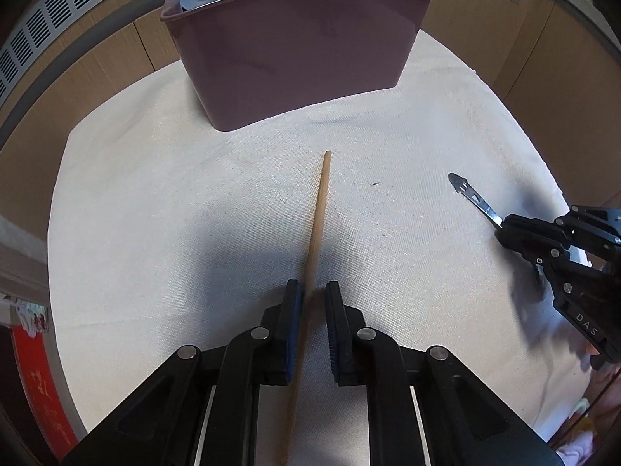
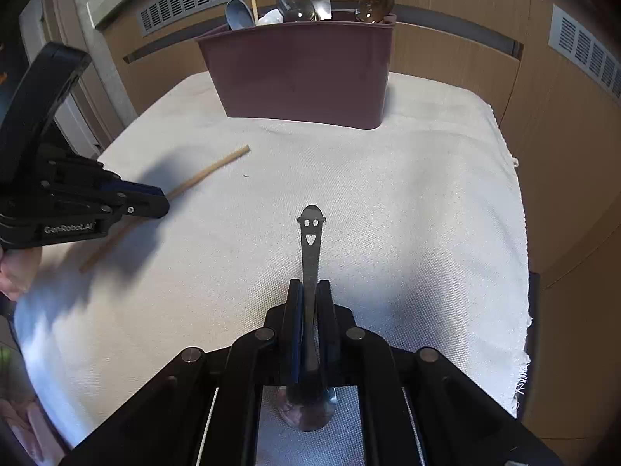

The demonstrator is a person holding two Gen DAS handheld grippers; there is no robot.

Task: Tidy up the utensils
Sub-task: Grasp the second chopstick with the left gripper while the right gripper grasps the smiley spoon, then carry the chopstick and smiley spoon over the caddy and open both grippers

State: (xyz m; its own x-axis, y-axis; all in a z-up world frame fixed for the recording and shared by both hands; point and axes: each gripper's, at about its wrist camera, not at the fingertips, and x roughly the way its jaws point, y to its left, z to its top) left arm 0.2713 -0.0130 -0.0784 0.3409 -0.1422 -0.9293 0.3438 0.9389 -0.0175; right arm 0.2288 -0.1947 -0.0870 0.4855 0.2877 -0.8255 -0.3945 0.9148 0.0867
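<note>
Mostly done: caddy at top center already holds spoons. Two left. My left gripper straddles the chopstick mid-frame, not quite pinched; my right gripper pinches the smiley spoon, lower center.

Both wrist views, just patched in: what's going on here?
Utensil sorting, mid-job. The left gripper straddles a wooden chopstick, jaws not quite shut on it. The right gripper is clamped on a smiley-handled metal spoon. Both point toward the mauve utensil caddy, which already holds several spoons, on the white cloth.
</note>
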